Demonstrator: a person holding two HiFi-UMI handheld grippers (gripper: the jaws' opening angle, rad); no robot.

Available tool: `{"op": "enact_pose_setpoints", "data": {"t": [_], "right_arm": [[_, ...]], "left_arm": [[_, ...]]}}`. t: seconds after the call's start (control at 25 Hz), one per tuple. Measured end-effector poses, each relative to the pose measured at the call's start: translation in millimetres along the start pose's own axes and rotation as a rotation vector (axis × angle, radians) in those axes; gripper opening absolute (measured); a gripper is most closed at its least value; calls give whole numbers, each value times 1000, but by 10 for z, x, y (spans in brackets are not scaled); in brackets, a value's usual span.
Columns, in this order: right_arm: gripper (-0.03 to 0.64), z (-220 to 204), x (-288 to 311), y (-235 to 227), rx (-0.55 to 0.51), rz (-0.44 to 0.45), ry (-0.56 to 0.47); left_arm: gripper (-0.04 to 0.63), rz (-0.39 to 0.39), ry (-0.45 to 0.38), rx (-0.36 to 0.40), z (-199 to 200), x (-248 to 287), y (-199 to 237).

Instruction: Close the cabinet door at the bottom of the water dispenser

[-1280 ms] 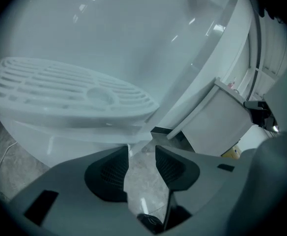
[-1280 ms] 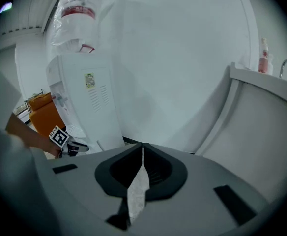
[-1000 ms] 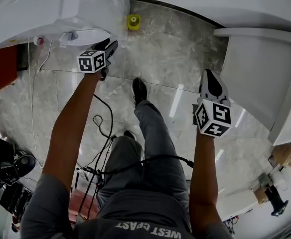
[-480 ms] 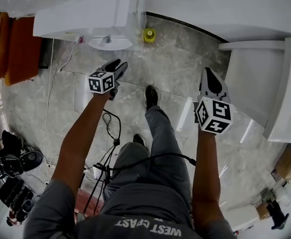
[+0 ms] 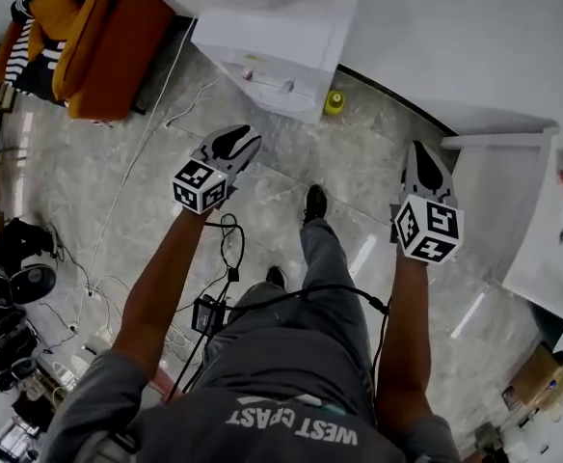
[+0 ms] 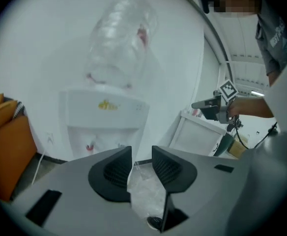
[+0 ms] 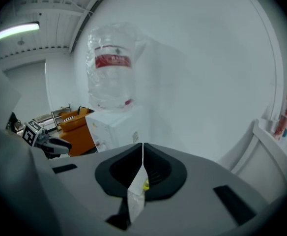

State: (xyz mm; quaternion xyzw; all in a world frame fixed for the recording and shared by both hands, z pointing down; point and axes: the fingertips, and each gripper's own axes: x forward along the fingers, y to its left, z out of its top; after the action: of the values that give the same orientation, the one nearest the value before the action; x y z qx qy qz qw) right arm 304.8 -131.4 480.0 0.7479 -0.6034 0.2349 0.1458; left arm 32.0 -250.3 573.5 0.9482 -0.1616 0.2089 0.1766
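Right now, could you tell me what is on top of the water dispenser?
A clear water bottle with a red label stands on the water dispenser; its neck is hidden where they meet.

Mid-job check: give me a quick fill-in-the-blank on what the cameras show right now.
1. The right tool has its jaws ___, with nothing between them.
2. The bottle on top of the water dispenser bears a ___ label.
3. The sofa beside the dispenser is ___.
4. The small object by the dispenser's base is ___.
Missing words: together; red; orange; yellow.
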Motion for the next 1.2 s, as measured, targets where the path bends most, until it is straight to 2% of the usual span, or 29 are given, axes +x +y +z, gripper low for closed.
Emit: {"op": "enact_pose_setpoints", "data": {"t": [0.12,0.28,0.48,0.68,0.84,1.04,1.2], "right_arm": [[29,413,-235,250,-18,55,-61],[29,1004,-616,628,-83,157,-150],[29,1511,-1302,1069,-164,239,-251],[29,1835,-1980,1488,-225,318,-347],[28,2042,-2428,1815,-265,380,-415],[28,2210,-3069,2273,-355,453,-505],[27,2235,-3471,2506,-395,486,-536]], "left_arm": [[108,34,-98,59,530,-529,-120],[28,126,-216,108,1107,-1306,-325],[18,192,-283,170,1493,-2176,-732],[17,272,-333,176,1752,-2895,-1079],[17,308,-403,209,1980,-3351,-1376],[18,337,-504,293,2283,-3963,-1878],[18,368,-563,369,2451,-4377,-2265]]}}
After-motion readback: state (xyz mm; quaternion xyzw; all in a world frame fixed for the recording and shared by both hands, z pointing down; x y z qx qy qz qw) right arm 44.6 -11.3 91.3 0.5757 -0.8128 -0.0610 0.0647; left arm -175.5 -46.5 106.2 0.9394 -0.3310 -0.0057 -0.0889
